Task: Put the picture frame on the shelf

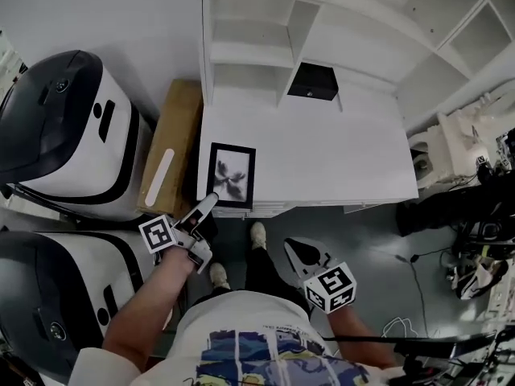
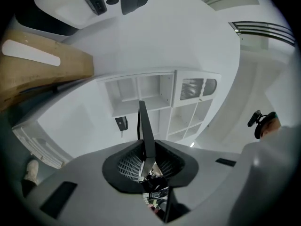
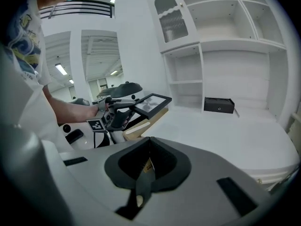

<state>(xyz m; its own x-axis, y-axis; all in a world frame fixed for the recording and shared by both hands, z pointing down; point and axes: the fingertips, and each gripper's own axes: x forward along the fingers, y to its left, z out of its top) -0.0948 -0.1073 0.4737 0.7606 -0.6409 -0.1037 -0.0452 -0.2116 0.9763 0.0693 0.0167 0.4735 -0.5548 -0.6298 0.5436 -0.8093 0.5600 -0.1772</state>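
My left hand-held gripper (image 1: 211, 202): It is clamped on the bottom edge of the picture frame (image 1: 232, 175). In the left gripper view the frame stands thin, edge-on, right between the two jaws. Both jaws press on it.
Why I hold it there: I pinch only the black rim. That leaves the far end free, so it can go into the shelf first.
Where the picture frame is: In the head view it is left of the middle, over the front left corner of the white table (image 1: 338, 151). In the right gripper view it looks lifted in the air and a bit tipped, not lying down.
My right hand-held gripper (image 1: 296, 252): Its jaws are together and nothing is between them. It hangs low in the head view, in front of the table, well apart from the frame. I think it waits there so it is not in the way.
The shelf (image 1: 241, 53): It is at the top of the head view, at the back of the table. Its little rooms on the left look bare.
The black box (image 1: 312, 81): It sits under the shelf, right of those rooms. I should not bump it.
How far along: The frame is in my grip but not on the shelf yet.
Next, I think: Carry it across the table to a bare room, set it down, then let go.
What could go wrong: My grip is on a thin edge, so the frame could swing or slip.
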